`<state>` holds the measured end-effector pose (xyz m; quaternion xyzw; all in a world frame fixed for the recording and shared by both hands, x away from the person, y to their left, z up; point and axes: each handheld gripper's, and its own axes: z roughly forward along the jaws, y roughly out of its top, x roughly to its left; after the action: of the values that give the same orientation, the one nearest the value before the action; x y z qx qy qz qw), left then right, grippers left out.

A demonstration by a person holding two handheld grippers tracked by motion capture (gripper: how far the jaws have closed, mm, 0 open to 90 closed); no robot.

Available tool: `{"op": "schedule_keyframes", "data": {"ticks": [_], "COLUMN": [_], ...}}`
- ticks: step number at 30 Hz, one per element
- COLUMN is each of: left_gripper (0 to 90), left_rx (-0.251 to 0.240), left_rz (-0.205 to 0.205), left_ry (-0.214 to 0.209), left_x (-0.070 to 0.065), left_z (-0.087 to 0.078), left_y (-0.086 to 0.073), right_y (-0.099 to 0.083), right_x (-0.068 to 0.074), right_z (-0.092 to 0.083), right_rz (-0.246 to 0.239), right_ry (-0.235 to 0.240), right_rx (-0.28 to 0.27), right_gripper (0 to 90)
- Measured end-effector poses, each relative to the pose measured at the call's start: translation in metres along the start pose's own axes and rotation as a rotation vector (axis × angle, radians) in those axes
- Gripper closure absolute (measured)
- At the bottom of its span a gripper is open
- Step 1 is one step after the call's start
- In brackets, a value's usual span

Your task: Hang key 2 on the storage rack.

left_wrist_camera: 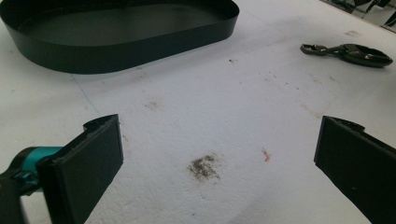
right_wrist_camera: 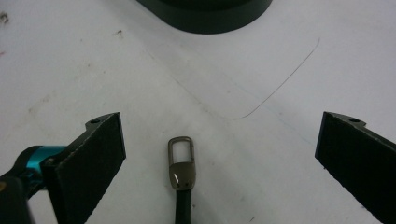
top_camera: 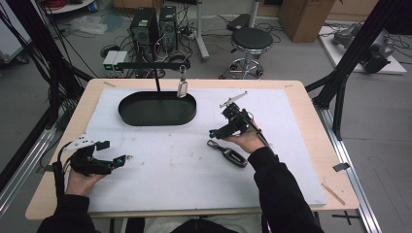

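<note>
While the left gripper (top_camera: 119, 160) idles with jaws wide and empty, the right gripper (right_wrist_camera: 219, 154), jaws equally wide and empty, straddles the key fob (right_wrist_camera: 181, 172), its long axis running lengthwise between them.

This is a lab or workshop: a wooden table (top_camera: 311, 121) topped with a white foam sheet (top_camera: 170, 165) stands inside a black metal frame (top_camera: 350, 53), and beyond it computer towers (top_camera: 154, 26), tangled cables (top_camera: 111, 48), a round stool (top_camera: 251, 41) and a cardboard box (top_camera: 303, 17) sit on grey floor.
</note>
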<state>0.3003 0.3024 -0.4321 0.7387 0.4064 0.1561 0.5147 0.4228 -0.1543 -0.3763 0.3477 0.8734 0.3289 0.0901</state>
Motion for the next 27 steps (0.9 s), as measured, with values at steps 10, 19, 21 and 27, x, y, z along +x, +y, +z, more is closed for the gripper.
{"op": "schedule_keyframes", "data": {"ticks": [10,19,21,27], "left_gripper": [1.7,1.7,1.7,1.7], "left_rx": [0.0,0.001,-0.006,-0.004], "left_rz": [-0.001,0.003,0.002,0.001], "left_ry": [0.0,0.0,-0.001,-0.001], "left_x": [0.0,0.0,0.0,0.0], "left_z": [0.0,0.0,0.0,0.0], "left_y": [0.0,0.0,0.0,0.0], "right_y": [-0.02,-0.034,-0.039,-0.046], "right_x": [0.007,0.014,0.014,0.013], "right_z": [0.01,0.019,0.021,0.022], "right_rz": [-0.002,-0.009,-0.006,0.017], "right_ry": [0.028,0.017,0.016,0.006], "right_rx": [0.053,0.114,0.128,0.158], "right_gripper": [0.8,0.8,0.8,4.5]}}
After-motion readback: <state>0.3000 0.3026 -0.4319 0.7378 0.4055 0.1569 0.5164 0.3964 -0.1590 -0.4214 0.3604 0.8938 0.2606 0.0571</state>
